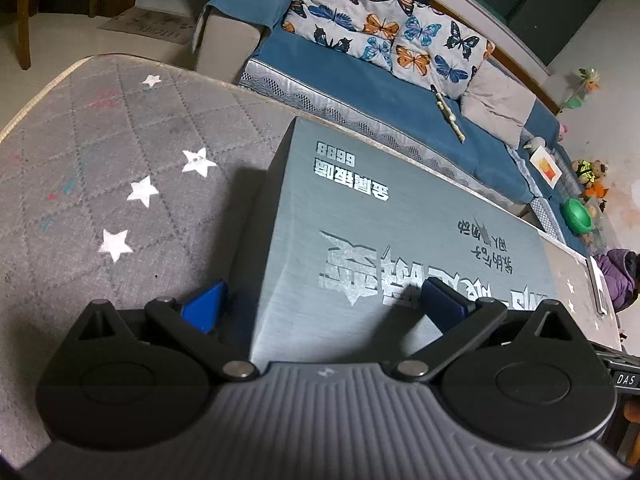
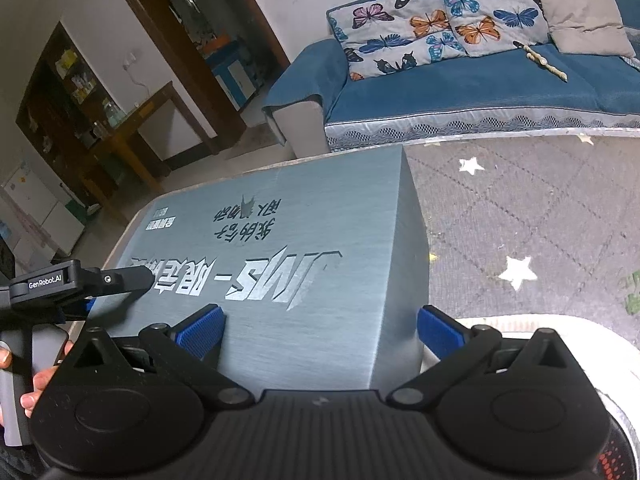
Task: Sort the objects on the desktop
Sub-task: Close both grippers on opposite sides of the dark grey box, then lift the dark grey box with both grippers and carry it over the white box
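Long grey brushed-finish cardboard box with silver lettering (image 1: 400,240) lying flat on grey quilted star-print table cover (image 1: 120,168). Left gripper (image 1: 324,304) spread wide, straddling box corner at 6 o'clock. Right gripper (image 2: 320,332) likewise spread across opposite end. Blue-covered sofa (image 2: 460,88) at 12 o'clock.

Home living room. Blue-covered sofa (image 2: 460,92) along wall, butterfly-print cushions (image 2: 436,24) and plain grey cushion (image 2: 584,20) leaning on its backrest. Stuffed toys (image 1: 588,176) piled at far end of sofa, green bowl-like item (image 1: 577,216) near them. Low tabletop (image 1: 100,168) under quilted grey cloth with white stars, just in front of sofa. Tiled floor with doormat (image 1: 148,24) by doorway. Dark wooden shelving (image 2: 68,92) stocked with bottles and jars, wooden side table (image 2: 132,128) beside it, white fridge (image 2: 32,208) at left edge.
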A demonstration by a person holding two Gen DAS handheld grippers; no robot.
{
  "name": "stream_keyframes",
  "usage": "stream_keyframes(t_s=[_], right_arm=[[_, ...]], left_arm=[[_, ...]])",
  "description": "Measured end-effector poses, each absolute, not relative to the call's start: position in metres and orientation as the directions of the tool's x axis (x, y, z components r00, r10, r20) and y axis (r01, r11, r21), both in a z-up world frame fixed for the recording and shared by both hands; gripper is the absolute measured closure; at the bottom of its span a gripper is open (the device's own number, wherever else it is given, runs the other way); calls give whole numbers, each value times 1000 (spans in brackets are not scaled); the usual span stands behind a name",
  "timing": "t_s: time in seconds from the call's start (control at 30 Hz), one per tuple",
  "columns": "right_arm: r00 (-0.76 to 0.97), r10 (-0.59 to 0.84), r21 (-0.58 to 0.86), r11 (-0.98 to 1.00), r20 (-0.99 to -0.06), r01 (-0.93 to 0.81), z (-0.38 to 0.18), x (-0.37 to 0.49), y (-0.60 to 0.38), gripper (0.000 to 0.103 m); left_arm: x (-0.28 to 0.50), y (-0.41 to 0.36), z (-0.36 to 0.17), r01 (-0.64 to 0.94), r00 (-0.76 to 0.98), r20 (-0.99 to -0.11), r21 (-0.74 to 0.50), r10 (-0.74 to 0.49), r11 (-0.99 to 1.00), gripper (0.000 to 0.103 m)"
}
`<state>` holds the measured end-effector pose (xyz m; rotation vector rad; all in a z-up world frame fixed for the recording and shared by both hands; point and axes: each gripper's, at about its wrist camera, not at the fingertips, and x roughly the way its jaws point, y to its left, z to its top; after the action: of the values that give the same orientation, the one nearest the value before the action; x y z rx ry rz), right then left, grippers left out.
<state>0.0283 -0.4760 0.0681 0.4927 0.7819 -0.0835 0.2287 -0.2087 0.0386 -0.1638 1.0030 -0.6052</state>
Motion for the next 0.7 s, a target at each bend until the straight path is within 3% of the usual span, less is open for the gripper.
stream_keyframes(t_s=[0.7], right_arm=[[730, 64, 348, 905, -680, 244, 90, 16, -460, 0]], left_arm=[[201, -226, 68, 457, 422, -742, -323, -521, 829, 0]])
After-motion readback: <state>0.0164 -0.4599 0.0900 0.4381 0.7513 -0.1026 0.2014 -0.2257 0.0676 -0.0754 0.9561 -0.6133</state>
